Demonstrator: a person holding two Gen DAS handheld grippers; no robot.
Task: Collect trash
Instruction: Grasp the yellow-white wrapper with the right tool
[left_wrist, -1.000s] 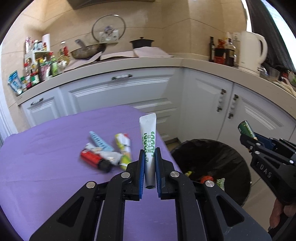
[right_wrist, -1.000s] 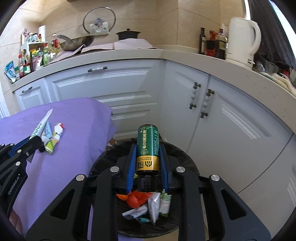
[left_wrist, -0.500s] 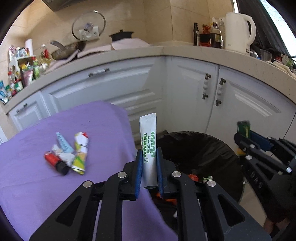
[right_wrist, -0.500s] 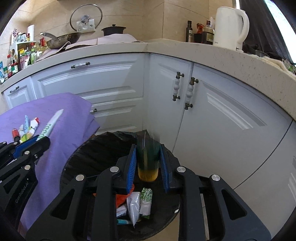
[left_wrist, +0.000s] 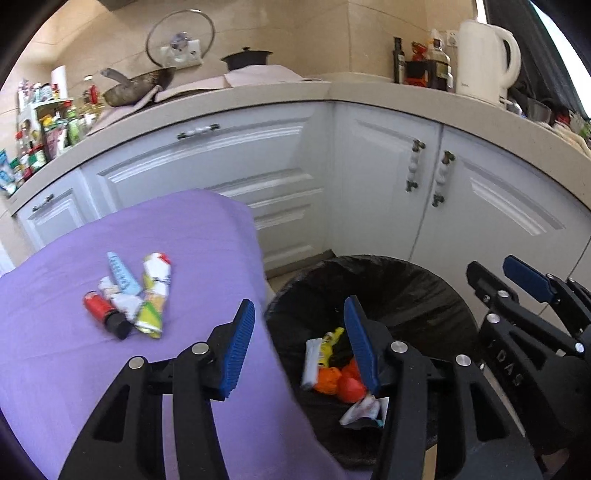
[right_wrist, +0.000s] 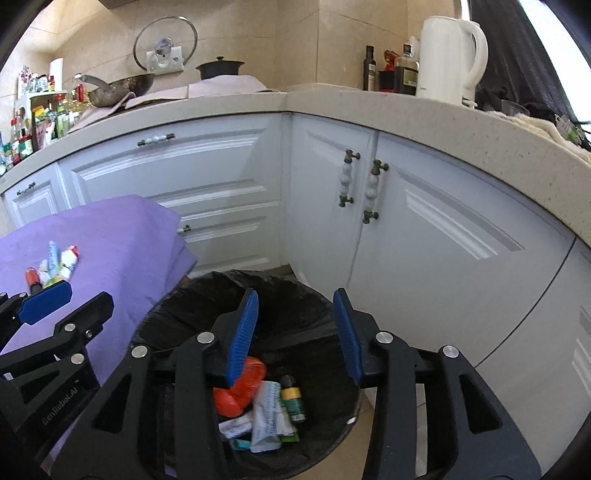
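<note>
Left gripper (left_wrist: 299, 343) wide, empty | right gripper (right_wrist: 295, 332) wide, empty over bin (right_wrist: 280, 284) | I target tubes (left_wrist: 129, 295), table (left_wrist: 55, 350), 10 o'clock

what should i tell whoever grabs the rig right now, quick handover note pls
Left gripper: open, empty, over the table edge by the bin.
Right gripper: open, empty, above the trash bin.
Done: green can and white tube lie in the bin with other wrappers.
Left: a small pile on the purple tablecloth: red tube, light blue tube, colourful wrapper, plus a white piece between them. Pick those next.
</note>
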